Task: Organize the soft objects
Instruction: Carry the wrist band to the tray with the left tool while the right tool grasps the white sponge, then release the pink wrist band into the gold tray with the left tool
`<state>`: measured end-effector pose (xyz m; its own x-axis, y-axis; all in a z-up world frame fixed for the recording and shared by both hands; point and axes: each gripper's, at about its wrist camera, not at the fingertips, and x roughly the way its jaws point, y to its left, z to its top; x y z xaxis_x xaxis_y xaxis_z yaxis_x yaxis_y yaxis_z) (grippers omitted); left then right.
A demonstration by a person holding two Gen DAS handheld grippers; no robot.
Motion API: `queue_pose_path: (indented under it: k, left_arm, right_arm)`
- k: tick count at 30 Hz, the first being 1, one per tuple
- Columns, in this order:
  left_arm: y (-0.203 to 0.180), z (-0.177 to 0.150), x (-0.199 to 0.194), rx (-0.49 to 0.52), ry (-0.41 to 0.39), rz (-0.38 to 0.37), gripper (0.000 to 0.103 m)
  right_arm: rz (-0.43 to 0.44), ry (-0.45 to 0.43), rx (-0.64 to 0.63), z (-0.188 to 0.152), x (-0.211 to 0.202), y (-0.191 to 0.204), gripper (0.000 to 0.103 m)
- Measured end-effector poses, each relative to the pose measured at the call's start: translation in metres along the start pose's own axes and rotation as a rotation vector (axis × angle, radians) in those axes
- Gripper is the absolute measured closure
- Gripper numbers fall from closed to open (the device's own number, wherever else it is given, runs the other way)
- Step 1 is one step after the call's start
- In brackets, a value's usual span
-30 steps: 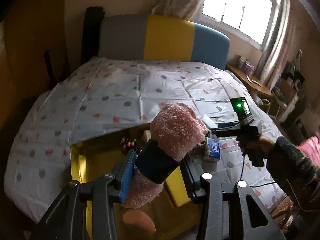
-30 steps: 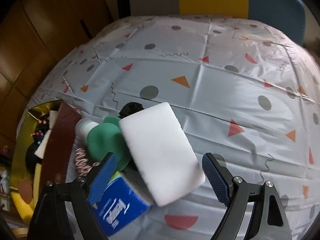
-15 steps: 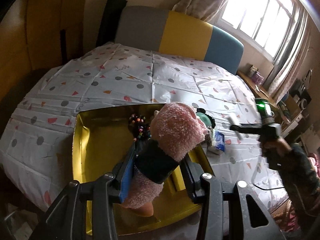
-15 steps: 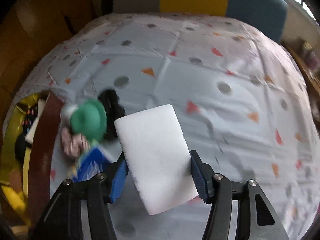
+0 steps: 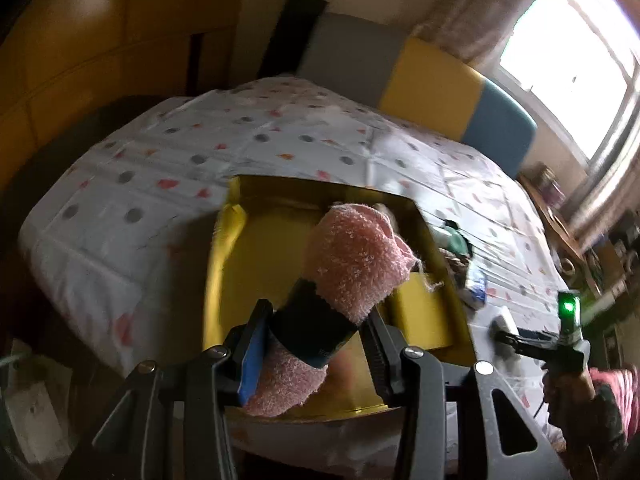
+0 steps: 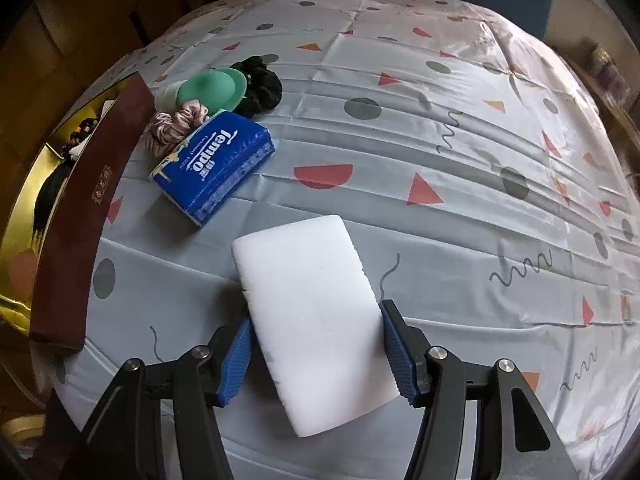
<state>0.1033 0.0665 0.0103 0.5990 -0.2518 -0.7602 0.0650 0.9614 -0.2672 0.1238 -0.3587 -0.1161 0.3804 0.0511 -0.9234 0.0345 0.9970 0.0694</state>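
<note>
My left gripper (image 5: 316,344) is shut on a rolled pink fluffy towel (image 5: 352,264) with a dark band, held above the open gold-lined box (image 5: 260,256) on the bed. My right gripper (image 6: 316,344) is shut on a white sponge block (image 6: 312,312), held over the patterned bed sheet (image 6: 440,128). It also shows in the left wrist view (image 5: 508,332) at the right. A blue Tempo tissue pack (image 6: 216,164), a pink scrunchie (image 6: 176,124), a green silicone piece (image 6: 212,88) and a black scrunchie (image 6: 260,84) lie beside the box.
The box's brown side wall (image 6: 84,208) stands at the left in the right wrist view, with dark items inside. A grey, yellow and blue headboard (image 5: 420,76) closes the far end of the bed. A wooden wardrobe (image 5: 100,40) stands at the left, a window (image 5: 580,40) at the right.
My right gripper has pulled back from the pile with the sponge in it. My left gripper, still holding the towel, has moved so the box lies more directly below.
</note>
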Motion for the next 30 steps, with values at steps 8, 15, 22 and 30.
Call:
queue_pose_path:
  k: [8, 15, 22, 30]
  left_arm:
    - [0.024, -0.001, 0.014, -0.064, 0.025, 0.070, 0.058]
    - [0.014, 0.033, 0.063, -0.064, 0.066, 0.096, 0.058]
    - [0.011, 0.067, 0.125, -0.053, 0.129, 0.181, 0.057]
    - [0.010, 0.081, 0.171, 0.016, 0.163, 0.271, 0.045]
  right_arm:
    - [-0.016, -0.019, -0.021, -0.004, -0.001, 0.001, 0.042]
    - [-0.022, -0.026, -0.033, -0.005, -0.001, 0.004, 0.042]
    - [-0.023, -0.030, -0.042, -0.004, -0.001, 0.003, 0.042]
    - [-0.021, -0.030, -0.044, -0.003, 0.000, 0.004, 0.041]
